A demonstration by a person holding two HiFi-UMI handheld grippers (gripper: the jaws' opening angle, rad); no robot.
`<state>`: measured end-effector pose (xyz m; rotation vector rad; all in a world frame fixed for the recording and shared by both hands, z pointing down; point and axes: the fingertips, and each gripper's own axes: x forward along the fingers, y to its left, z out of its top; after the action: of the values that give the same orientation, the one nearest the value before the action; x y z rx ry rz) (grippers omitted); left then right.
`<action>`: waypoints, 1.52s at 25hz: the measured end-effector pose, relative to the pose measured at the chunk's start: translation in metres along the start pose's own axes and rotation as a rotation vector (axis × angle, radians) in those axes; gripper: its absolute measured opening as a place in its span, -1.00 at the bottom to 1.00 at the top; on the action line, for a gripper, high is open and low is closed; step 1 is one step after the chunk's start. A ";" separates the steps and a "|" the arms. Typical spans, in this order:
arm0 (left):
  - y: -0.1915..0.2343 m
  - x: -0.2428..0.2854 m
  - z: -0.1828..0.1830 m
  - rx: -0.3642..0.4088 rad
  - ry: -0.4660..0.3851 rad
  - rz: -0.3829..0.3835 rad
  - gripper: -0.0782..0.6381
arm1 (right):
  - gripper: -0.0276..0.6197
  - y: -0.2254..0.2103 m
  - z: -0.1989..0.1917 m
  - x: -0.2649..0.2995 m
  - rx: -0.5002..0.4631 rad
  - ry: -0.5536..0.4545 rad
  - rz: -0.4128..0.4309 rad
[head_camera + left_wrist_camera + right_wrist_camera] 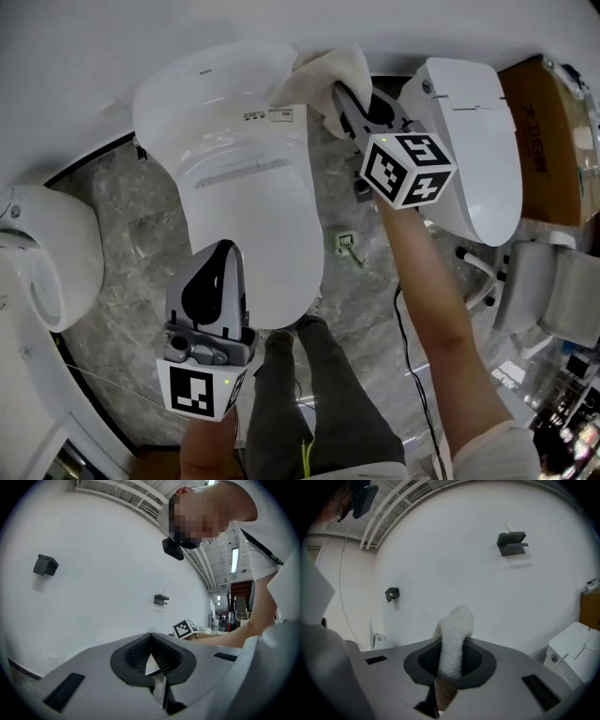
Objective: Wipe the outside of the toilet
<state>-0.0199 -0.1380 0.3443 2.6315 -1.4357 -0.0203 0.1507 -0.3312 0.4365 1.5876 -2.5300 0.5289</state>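
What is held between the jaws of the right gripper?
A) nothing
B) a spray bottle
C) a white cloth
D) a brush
C: in its own view, the right gripper has its jaws shut on a white cloth, held at the back of the toilet.

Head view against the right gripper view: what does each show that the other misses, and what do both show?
Only the head view: the white closed-lid toilet, the grey marble floor and the left gripper. Only the right gripper view: two black wall brackets. Both: the right gripper clamped on the white terry cloth, and a second white toilet to its right.
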 end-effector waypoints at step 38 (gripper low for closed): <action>-0.004 0.060 -0.142 -0.028 0.156 0.094 -0.73 | -0.70 -0.097 -0.184 0.122 -0.229 0.193 -0.001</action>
<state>0.0271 -0.1689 0.4881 2.4791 -1.4921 0.1701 0.1654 -0.4094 0.6637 1.3870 -2.3504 0.3574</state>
